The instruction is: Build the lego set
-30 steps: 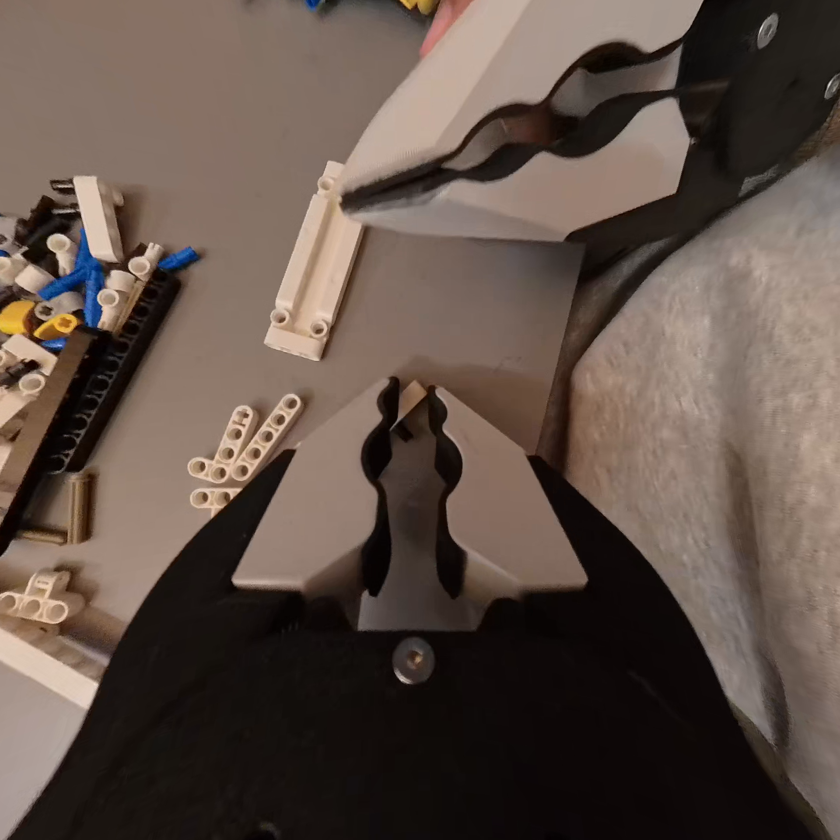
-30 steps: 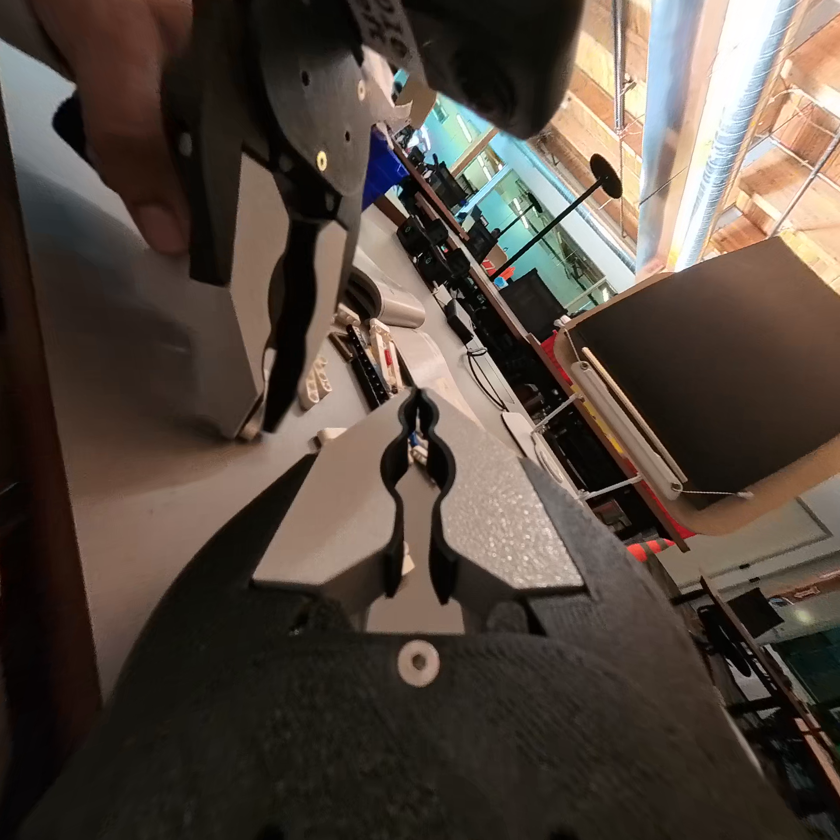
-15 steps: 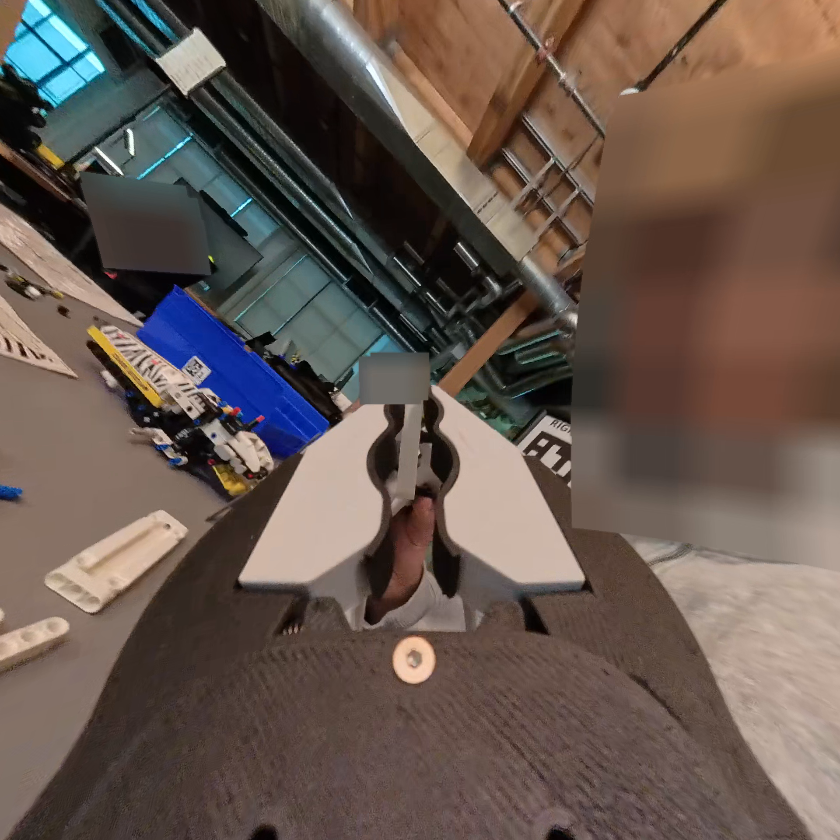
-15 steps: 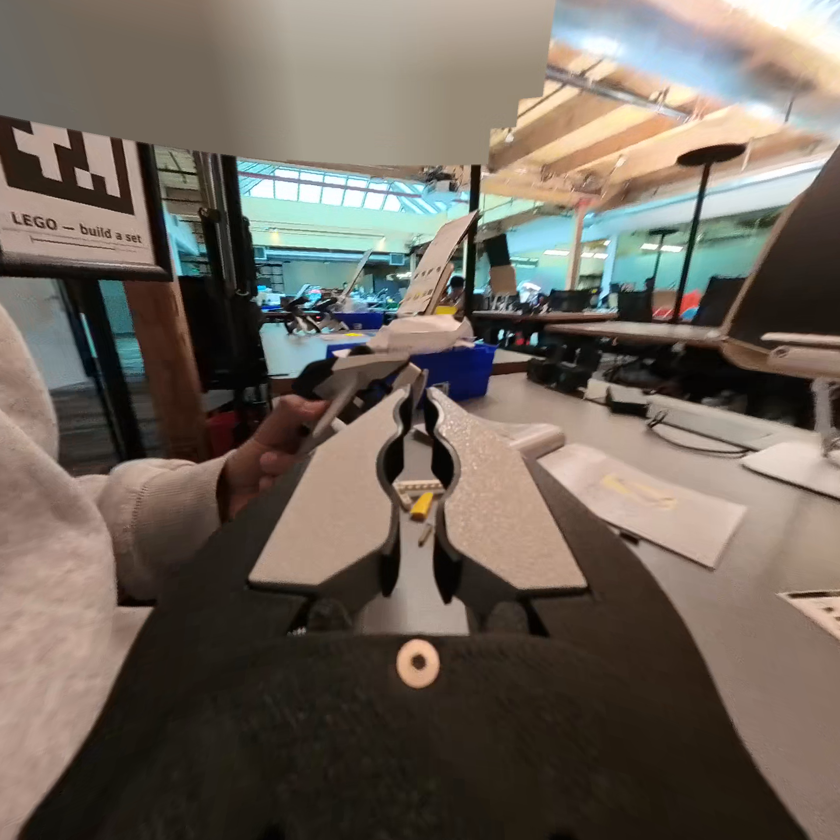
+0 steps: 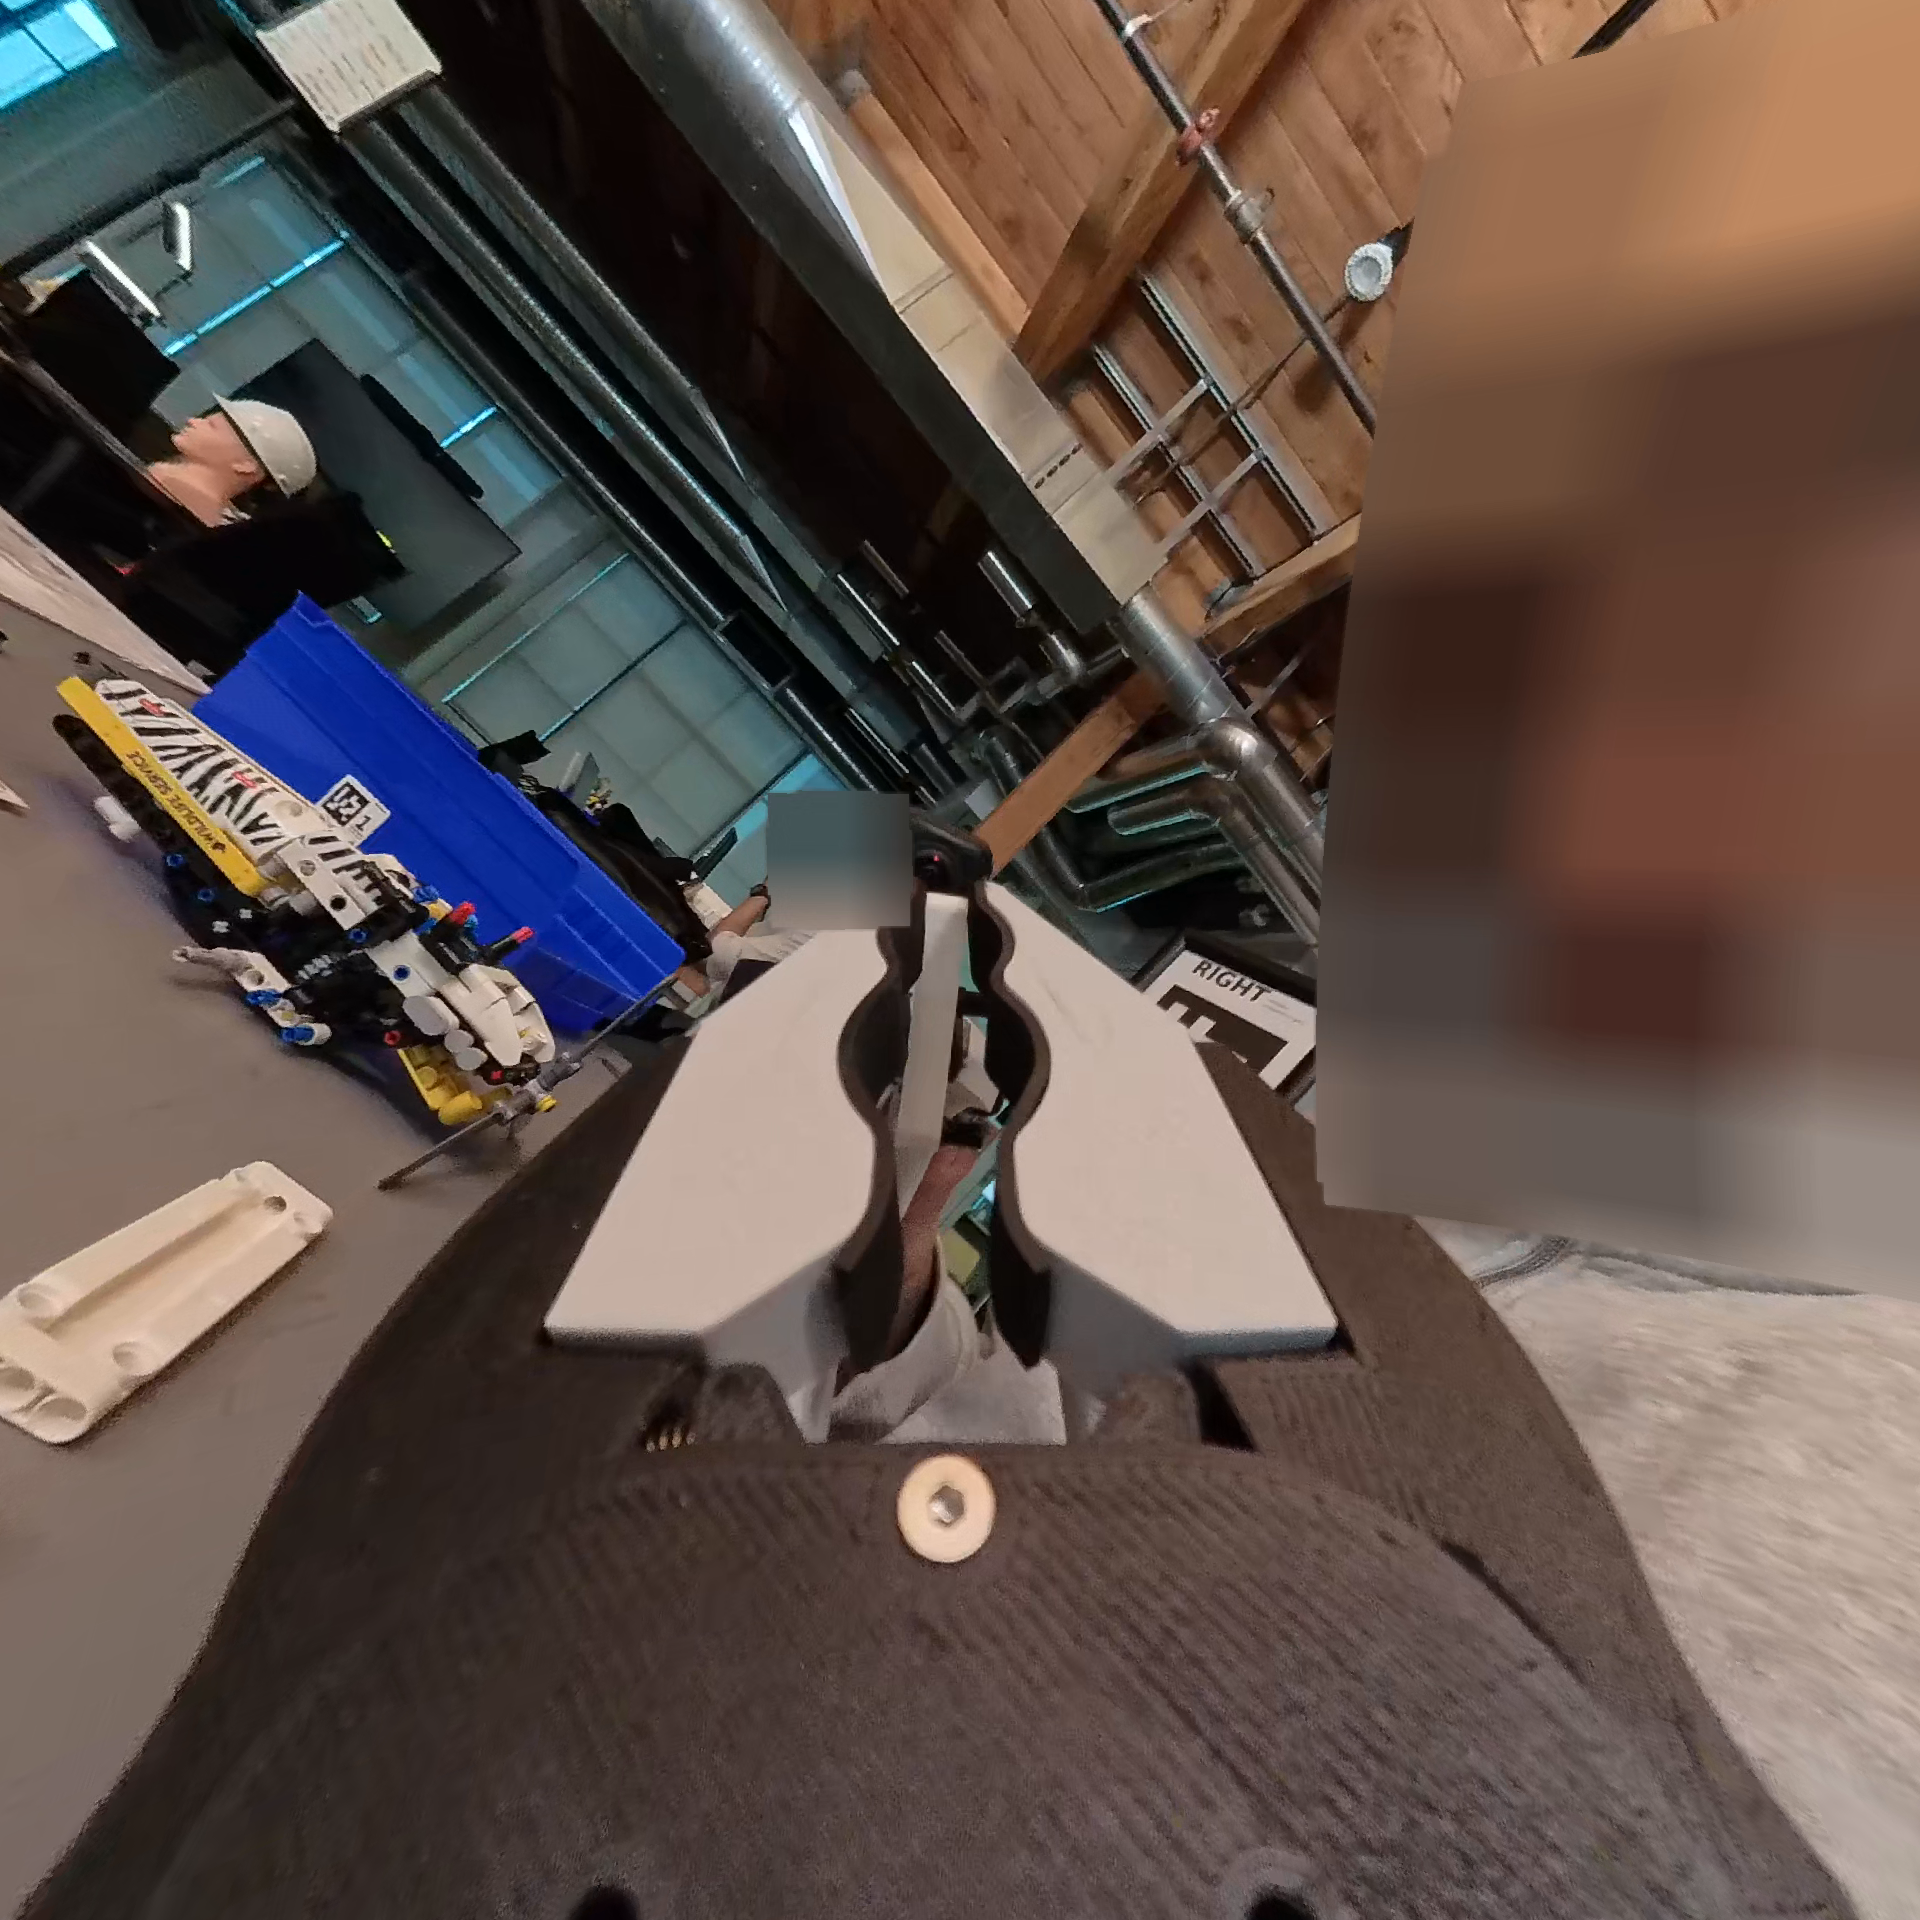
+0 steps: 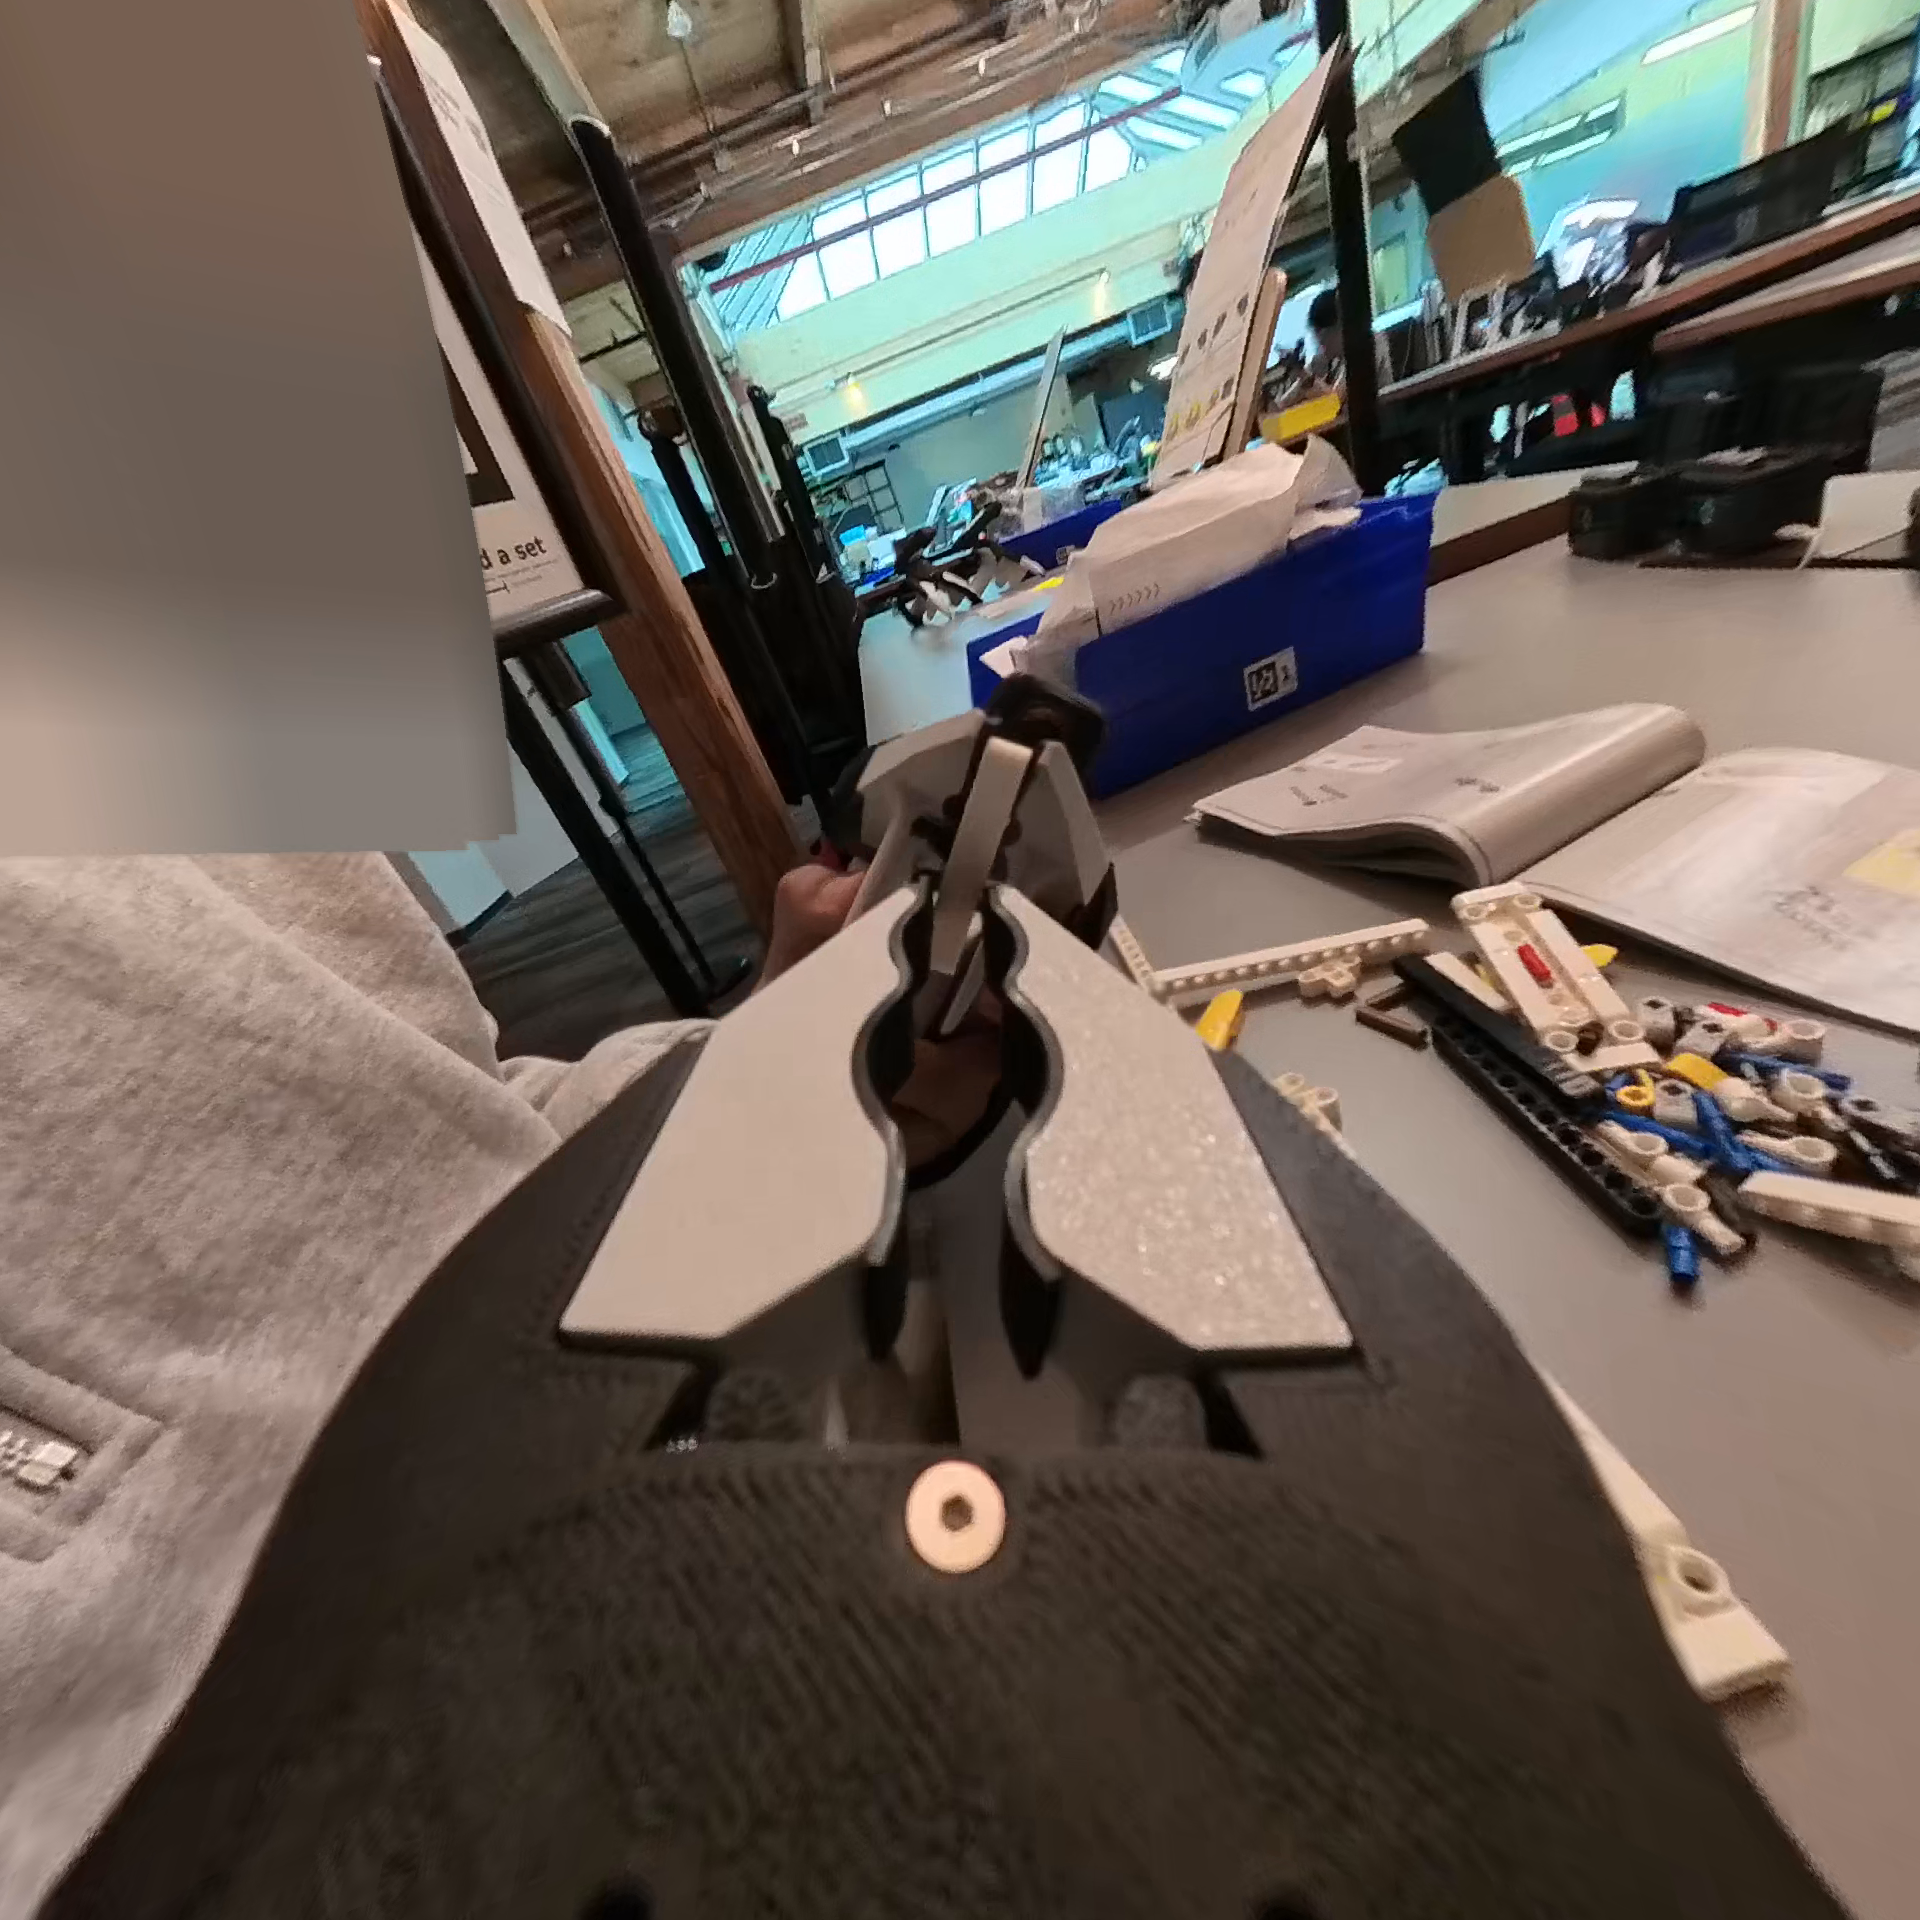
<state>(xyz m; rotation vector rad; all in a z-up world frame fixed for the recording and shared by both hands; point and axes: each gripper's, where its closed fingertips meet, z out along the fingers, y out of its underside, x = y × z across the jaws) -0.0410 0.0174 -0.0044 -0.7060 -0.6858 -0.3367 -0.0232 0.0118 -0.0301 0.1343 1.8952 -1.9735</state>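
A narrow white lego piece (image 5: 928,1023) stands upright between the tips of the left gripper (image 5: 943,914), raised off the grey table (image 5: 125,1060) and pinched near its top end. In the right wrist view the same piece (image 6: 977,842) reaches from the left gripper (image 6: 1023,753) down into the mouth of the right gripper (image 6: 954,914), whose tips sit close on either side of it; whether they actually press on it cannot be told. The two grippers point at each other, tips nearly meeting, in front of a person in a pale grey sweatshirt (image 6: 208,1091).

On the table at 3 o'clock of the right gripper lies a heap of loose lego parts (image 6: 1662,1081), white, black, blue and yellow, with a long black holed beam (image 6: 1538,1112) along its near edge. Beyond it an open instruction booklet (image 6: 1455,800) lies flat, and at 1 o'clock a blue bin (image 6: 1247,644) holds crumpled paper.

In the left wrist view a flat white panel (image 5: 145,1299) lies at 9 o'clock, and a partly built black, white and yellow model (image 5: 343,935) sits at 10 o'clock before the blue bin (image 5: 436,831).
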